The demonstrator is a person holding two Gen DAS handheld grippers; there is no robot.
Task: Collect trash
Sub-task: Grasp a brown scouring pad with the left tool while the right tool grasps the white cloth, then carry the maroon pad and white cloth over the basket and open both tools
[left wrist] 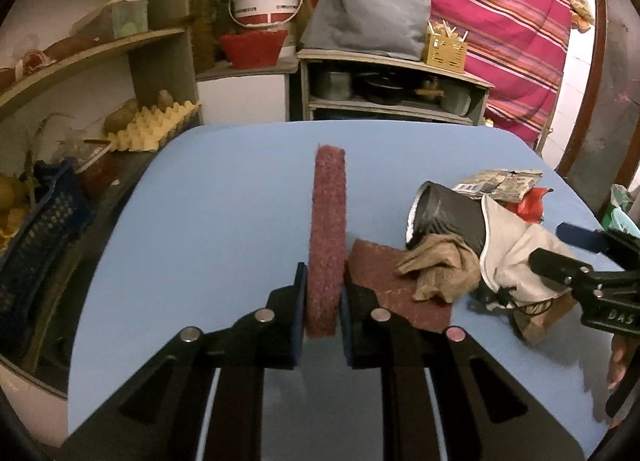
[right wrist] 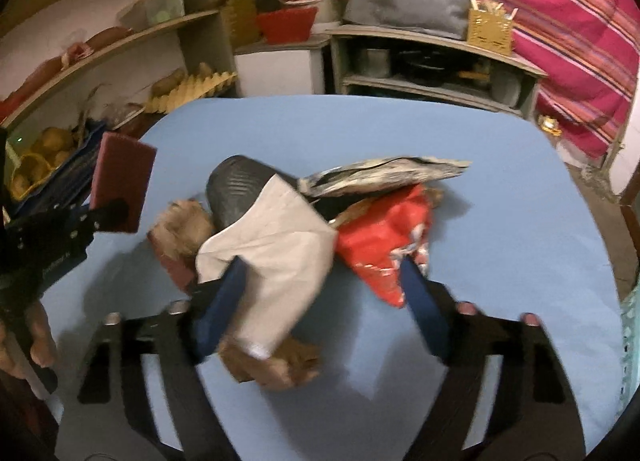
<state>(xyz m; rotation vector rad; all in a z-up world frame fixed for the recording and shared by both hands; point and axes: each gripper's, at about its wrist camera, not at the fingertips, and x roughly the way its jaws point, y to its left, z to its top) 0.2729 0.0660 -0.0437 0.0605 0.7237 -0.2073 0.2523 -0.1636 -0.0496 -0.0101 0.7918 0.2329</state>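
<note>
While my left gripper [left wrist: 323,301] is clamped on the thick maroon scouring pad [left wrist: 329,229], holding it on edge above the light blue table [left wrist: 224,197], my right gripper [right wrist: 320,293] stands wide apart over the trash pile. Its left blue finger [right wrist: 224,301] touches the white paper bag [right wrist: 276,245]. Beside it lie the red plastic wrapper [right wrist: 380,245], the dark ribbed can [left wrist: 444,217] and crumpled brown paper [left wrist: 440,265].

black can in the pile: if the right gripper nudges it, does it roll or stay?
Probably stays at first. The black can lies on its side, so it could roll, but the white bag drapes over it and the brown crumpled paper sits against it. Its ribbed wall looks stiff; likely light.
</note>
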